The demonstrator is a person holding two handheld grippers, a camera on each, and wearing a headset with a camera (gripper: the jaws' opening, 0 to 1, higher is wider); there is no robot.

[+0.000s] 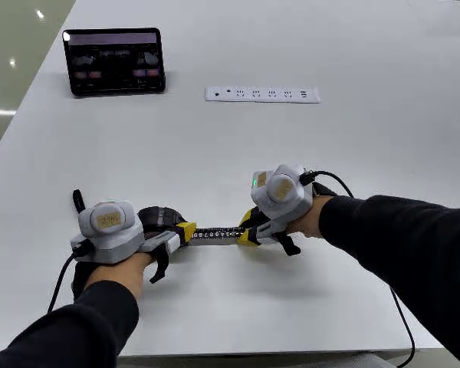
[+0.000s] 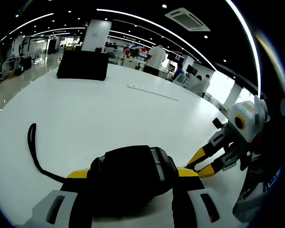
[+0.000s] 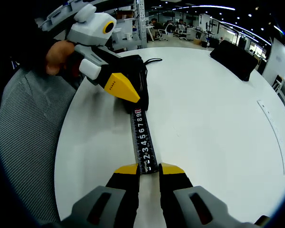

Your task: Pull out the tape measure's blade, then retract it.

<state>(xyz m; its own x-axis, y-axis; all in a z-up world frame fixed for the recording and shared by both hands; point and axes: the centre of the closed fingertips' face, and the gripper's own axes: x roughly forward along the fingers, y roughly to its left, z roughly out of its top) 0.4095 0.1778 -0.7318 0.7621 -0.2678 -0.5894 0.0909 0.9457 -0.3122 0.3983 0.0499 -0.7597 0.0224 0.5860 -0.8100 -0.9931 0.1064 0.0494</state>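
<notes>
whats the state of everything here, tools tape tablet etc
left tool, shut on the tape measure case
right tool, shut on the blade's end
tape measure case, gripped from both sides
blade, pulled out a short way, straight
tablet, screen lit
power strip, lying flat, nothing plugged in

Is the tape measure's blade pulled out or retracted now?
Pulled out partway: the numbered blade spans from the black case, clamped by the left gripper, to the right gripper pinching its end.
</notes>
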